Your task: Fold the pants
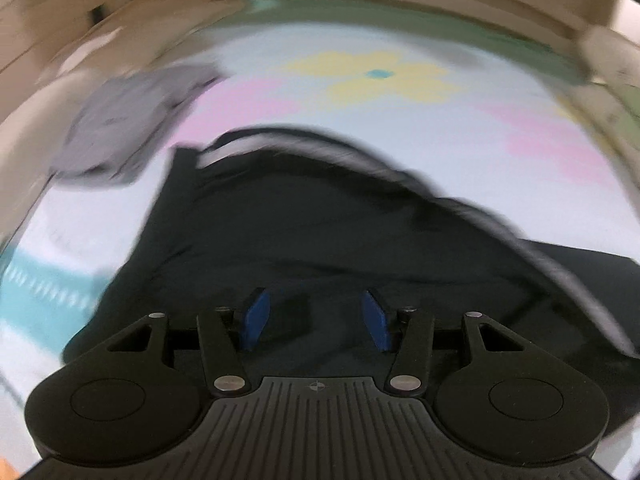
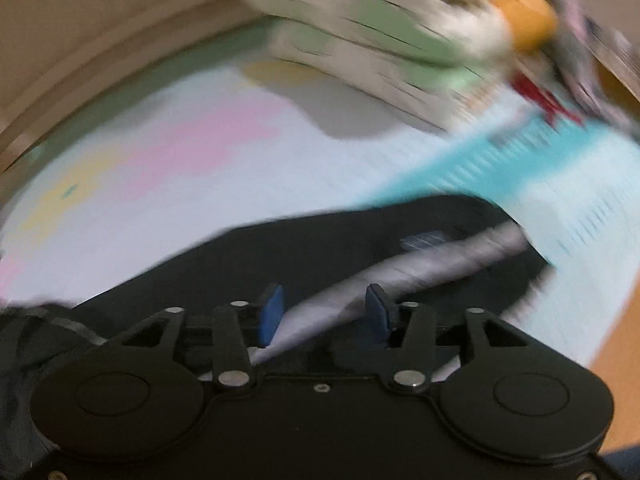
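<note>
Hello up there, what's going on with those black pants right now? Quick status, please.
Left gripper open over black pants. Right gripper open, grey stripe between pads. Grey folded clothes aside.

Pastel mat (image 1: 400, 128) with pink patches, yellow flower (image 1: 376, 76), teal band (image 2: 500, 160). Folded grey garment (image 1: 132, 128) lies on mat's left part. Blurred pile of cream-green fabric (image 2: 380, 40) at the mat's far edge, orange item (image 2: 528, 20) beside it.

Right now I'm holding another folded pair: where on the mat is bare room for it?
Bare mat lies beyond the black pants, around the yellow flower, right of the grey folded garment. The far right, by the pile of clothes, is crowded.
</note>
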Demonstrator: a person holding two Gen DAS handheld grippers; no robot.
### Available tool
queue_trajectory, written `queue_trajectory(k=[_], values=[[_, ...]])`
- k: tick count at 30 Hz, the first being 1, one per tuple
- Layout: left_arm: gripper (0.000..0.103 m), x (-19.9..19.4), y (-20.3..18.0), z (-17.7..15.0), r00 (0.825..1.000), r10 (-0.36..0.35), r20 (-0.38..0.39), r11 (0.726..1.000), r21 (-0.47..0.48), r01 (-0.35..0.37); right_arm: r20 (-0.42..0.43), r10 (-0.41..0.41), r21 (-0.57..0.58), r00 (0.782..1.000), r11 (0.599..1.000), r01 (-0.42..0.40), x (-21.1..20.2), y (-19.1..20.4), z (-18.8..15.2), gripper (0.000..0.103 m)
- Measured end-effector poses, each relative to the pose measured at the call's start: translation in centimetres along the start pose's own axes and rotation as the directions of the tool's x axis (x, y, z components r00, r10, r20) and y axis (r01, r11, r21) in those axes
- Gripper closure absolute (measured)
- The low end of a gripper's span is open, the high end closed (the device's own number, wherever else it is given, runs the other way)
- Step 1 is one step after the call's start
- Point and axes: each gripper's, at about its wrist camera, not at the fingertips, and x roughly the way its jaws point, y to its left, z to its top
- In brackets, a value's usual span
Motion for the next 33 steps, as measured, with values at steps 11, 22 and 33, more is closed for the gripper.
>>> queue_trajectory(k=[11,22,33], values=[[0.053,5.3,8.1,-1.1,0.984,0.107,-0.141,0.977,-0.168,-0.13,-0.156,0.414,-0.273,0.897,0.854,-0.442,3.2,15.3,0.1,0.037],[0.053,8.1,11.2,0.9,0.97,0.12,-0.21,0.955,-0.243,-0.171,-0.289,0.545,-0.661,0.787,0.481,-0.576,6.0,33.9,-2.4,0.037],[0.053,0.1,13.1,3.4,0.998,0.048,0.027,0.926,-0.376,-0.034,-0.342,0.469,-0.753,0.814,0.381,-0.536,11.1,42.0,-5.7,0.088]])
